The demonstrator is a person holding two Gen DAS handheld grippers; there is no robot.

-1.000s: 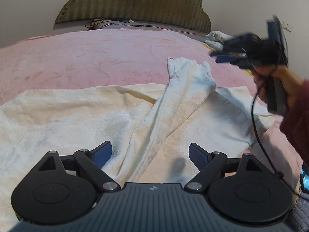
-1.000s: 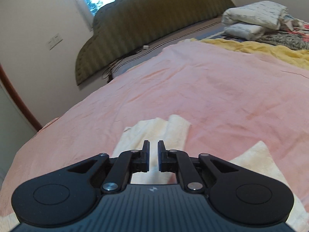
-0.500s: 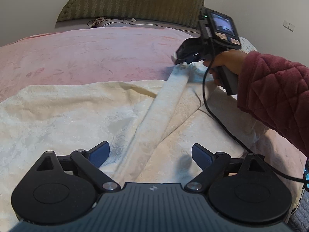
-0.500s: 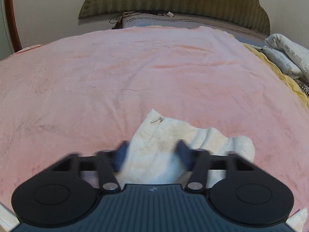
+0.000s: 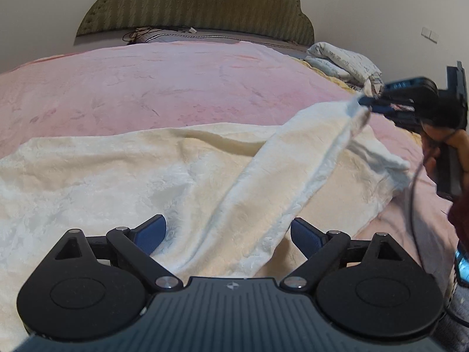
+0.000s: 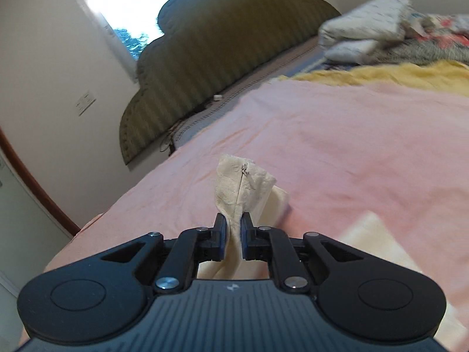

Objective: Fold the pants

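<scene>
Pink bedspread covers the bed w/ an olive striped headboard at the far end; window beside the headboard in the right wrist view; yellow blanket along the pink cover's far edge w/ folded printed bedding stacked behind it. Cream pants lie spread across the near part of the bedspread, fuzzy textured fabric; one long strip of them is lifted off the bed & pulled taut diagonally toward the right edge of the left wrist view. Left gripper hovers low over the pants, jaws wide apart, a raised fold of fabric lying between them, pads not pressing on it. Right gripper, held in a hand w/ a dark red sleeve, has jaws just closed in & is clamped on the cream cloth; pinched end sticks up past the fingertips, showing a seam & small zipper pull.
</scene>
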